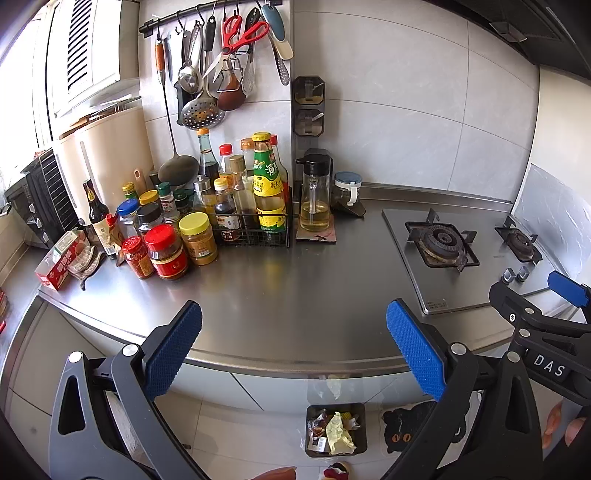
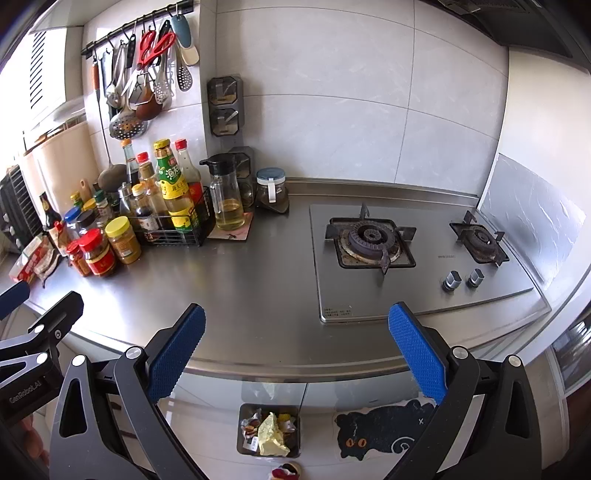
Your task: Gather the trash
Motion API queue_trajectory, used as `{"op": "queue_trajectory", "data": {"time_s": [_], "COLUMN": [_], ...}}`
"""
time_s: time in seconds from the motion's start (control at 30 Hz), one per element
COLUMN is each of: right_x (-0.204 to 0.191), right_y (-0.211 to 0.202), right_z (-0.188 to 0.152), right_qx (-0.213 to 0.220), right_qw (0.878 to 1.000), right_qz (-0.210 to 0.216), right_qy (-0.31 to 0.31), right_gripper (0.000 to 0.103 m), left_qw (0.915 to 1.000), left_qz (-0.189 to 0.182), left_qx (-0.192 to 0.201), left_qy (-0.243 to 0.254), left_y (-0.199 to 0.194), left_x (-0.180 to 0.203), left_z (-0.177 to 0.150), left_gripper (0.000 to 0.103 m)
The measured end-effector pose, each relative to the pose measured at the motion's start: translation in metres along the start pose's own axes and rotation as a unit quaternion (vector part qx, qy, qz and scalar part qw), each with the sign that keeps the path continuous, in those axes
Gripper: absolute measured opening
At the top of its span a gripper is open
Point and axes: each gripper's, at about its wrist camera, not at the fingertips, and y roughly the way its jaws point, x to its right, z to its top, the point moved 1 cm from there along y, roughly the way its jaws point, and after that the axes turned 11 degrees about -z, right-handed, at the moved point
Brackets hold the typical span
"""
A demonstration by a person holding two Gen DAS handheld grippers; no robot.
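Stainless steel covers the kitchen bench [image 1: 258, 295], which runs under a wall of pale grey tiles and stands bare across its middle. At its left end a crowd of condiment jars and bottles gathers beside a black wire basket [image 1: 255, 229] that holds more bottles, among them a tall one with a green and yellow label [image 1: 267, 184]. Just right of the basket a glass oil dispenser [image 1: 314, 195] with a black top stands on a small mat. Above them a black rail carries hanging utensils, including red-handled scissors [image 1: 242, 31] and a slotted ladle [image 1: 201, 109]. A two-burner gas hob [image 2: 406, 254] is set into the bench on the right, its two knobs near the front edge.

Down on the floor, in front of the bench, sits a small dark trash bin [image 2: 267, 430]. The trash lies inside it: a crumpled yellow paper [image 2: 271, 435] on top of shiny wrappers. Beside the bin, to its right, lies a black cat-shaped mat [image 2: 380, 428] with orange eyes.

Left tongs [image 1: 293, 350] are spread wide with nothing between their blue pads, hovering above the front edge of the bench. Right tongs [image 2: 297, 350] are likewise spread wide and empty, at about the same height, and show at the right edge of the left wrist view.
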Motion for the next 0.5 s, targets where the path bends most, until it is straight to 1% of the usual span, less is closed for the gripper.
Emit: {"op": "queue_trajectory", "data": {"time_s": [0.33,0.43,0.5], "right_x": [-0.0052,-0.0067,-0.0067], "right_y": [0.0009,0.0031,0.0055], "right_z": [-0.0004,-0.0013,-0.0013], "right_qx": [-0.011,-0.014,-0.021], "right_qw": [1.000,1.000,1.000], "right_qz": [0.006,-0.009,-0.003], "right_qy": [-0.003,-0.004,-0.002], "right_gripper": [0.100,0.100,0.100], "left_qw": [1.0000,1.0000,0.9999], "left_qz": [-0.001,-0.006,-0.011], "left_qx": [-0.001,-0.003,-0.005], "left_qy": [0.001,0.001,-0.001], "left_y": [-0.0007,-0.0004,0.0010], "left_x": [0.0001,0.0001,-0.0003], "left_z": [0.0006,0.0012,0.0012], "left_gripper": [0.095,0.095,0.095]}}
